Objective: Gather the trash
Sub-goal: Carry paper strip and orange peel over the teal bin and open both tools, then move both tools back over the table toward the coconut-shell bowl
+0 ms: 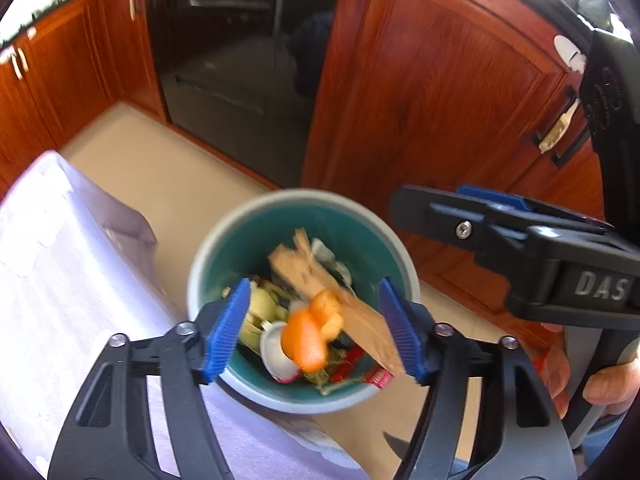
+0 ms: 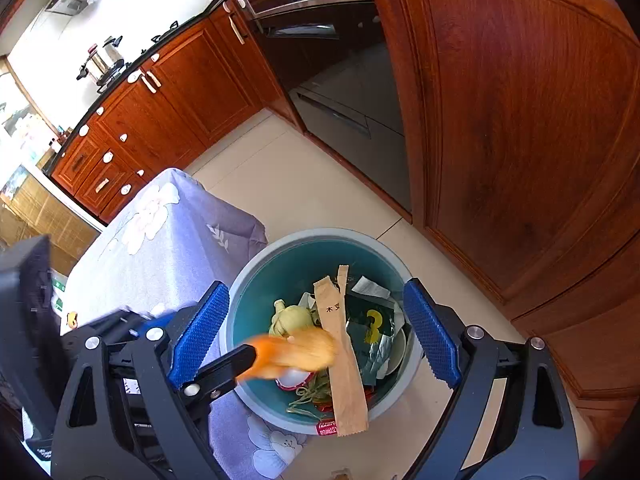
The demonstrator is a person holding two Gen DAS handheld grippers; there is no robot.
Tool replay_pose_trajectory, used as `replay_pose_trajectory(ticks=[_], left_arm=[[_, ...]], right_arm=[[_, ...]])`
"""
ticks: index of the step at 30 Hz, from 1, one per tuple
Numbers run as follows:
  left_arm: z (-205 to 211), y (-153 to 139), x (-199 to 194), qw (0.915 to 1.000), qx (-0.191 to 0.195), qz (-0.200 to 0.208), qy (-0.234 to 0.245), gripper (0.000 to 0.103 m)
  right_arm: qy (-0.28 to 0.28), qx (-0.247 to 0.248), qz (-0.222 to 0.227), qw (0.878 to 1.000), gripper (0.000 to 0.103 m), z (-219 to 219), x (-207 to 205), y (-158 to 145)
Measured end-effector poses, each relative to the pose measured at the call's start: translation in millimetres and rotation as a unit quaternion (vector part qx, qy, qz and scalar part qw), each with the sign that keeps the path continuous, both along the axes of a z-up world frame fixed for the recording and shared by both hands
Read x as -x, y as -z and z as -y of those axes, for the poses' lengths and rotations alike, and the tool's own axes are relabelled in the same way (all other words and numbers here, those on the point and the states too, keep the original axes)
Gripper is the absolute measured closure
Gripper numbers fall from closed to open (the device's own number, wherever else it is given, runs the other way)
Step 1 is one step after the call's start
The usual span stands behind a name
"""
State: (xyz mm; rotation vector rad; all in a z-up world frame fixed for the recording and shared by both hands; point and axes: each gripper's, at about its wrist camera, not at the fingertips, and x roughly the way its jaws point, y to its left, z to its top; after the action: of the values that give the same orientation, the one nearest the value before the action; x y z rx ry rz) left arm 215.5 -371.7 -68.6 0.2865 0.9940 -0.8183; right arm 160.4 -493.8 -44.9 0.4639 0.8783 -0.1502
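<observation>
Landmark: I take the bin (image 1: 240, 232), grey rim and teal inside, standing on the pale floor (image 1: 168, 172).
Left gripper (image 1: 312, 328): I see my 2 blue pads spread wide above the bin mouth, nothing pinched between them.
Orange peel (image 1: 308, 332): blurred, loose over the bin's near side, between the pads but touching neither; in the right wrist view it smears beside the left fingertip (image 2: 236, 360).
Right gripper (image 2: 316, 340): fingers wide apart over the bin, gripping nothing.
Bin contents: paper sleeve (image 2: 344, 360) leaning over the near rim, white shell, green scraps, foil wrapper (image 2: 372, 324).
Left of bin: floral tablecloth (image 2: 160, 240), touching its rim.
Beyond bin: wooden cabinet door (image 1: 440, 80), oven (image 1: 232, 60).
</observation>
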Motion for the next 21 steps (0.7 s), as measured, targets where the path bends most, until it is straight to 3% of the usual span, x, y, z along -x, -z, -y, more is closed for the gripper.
replay_pose_trajectory(ticks=[21], left_arm=[[-54, -19, 2, 0.9984, 0.003, 0.014, -0.056, 0.020]], right_arm=[[-0.019, 0.009, -0.007, 1.000, 0.014, -35, 2, -7]])
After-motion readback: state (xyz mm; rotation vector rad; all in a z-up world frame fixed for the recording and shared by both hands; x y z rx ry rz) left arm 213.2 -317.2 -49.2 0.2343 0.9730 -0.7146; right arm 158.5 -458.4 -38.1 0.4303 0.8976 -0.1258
